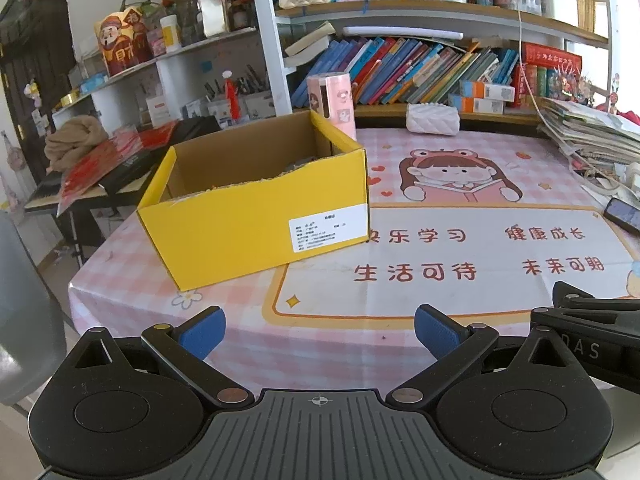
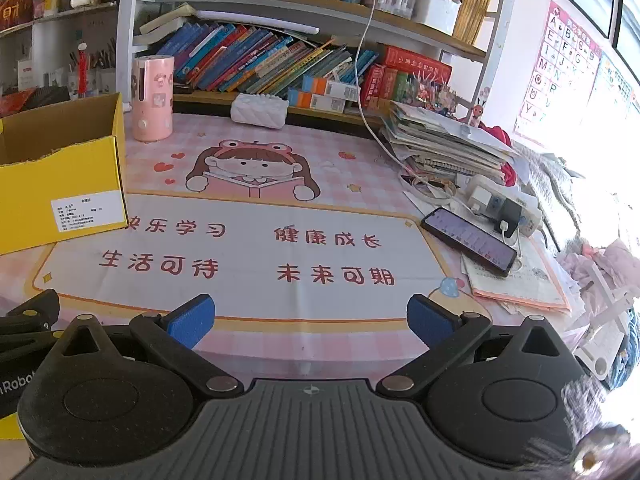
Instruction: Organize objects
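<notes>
A yellow cardboard box (image 1: 256, 216) with a white label stands open on the pink checked table mat (image 1: 440, 248), left of centre; some dark items lie inside, mostly hidden by its wall. It also shows in the right wrist view (image 2: 60, 184) at the far left. My left gripper (image 1: 320, 332) is open and empty above the mat's near edge, in front of and right of the box. My right gripper (image 2: 310, 320) is open and empty above the near edge of the mat (image 2: 280, 248). The right gripper's body shows in the left wrist view (image 1: 592, 332).
A pink cylindrical holder (image 2: 153, 98) and a white quilted pouch (image 2: 260, 110) stand at the back of the table. A phone (image 2: 468, 238) on a cable, a power strip (image 2: 504, 204) and a paper stack (image 2: 440, 140) lie at the right. Bookshelves (image 2: 300, 60) rise behind.
</notes>
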The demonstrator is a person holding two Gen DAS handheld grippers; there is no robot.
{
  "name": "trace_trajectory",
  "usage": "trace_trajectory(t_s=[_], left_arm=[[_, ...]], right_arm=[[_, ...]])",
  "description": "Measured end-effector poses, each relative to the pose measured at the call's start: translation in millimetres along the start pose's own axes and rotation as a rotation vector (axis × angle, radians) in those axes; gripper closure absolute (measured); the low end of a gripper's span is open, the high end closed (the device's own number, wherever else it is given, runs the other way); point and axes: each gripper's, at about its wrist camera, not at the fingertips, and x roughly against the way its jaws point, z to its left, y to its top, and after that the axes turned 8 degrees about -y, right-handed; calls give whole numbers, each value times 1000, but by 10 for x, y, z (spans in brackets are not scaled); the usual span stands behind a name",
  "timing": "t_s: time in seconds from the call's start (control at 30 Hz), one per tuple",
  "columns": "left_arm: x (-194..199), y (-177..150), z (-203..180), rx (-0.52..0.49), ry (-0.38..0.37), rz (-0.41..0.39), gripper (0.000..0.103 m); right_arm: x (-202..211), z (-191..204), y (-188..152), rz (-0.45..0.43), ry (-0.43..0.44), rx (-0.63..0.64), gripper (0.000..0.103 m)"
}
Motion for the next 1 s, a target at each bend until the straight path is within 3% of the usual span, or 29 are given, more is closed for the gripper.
trace_trajectory(t_s=[1.0], left_arm=[[-133, 30, 106, 36, -12, 35, 2]], right_arm=[[-47, 88, 66, -7, -14, 19, 0]])
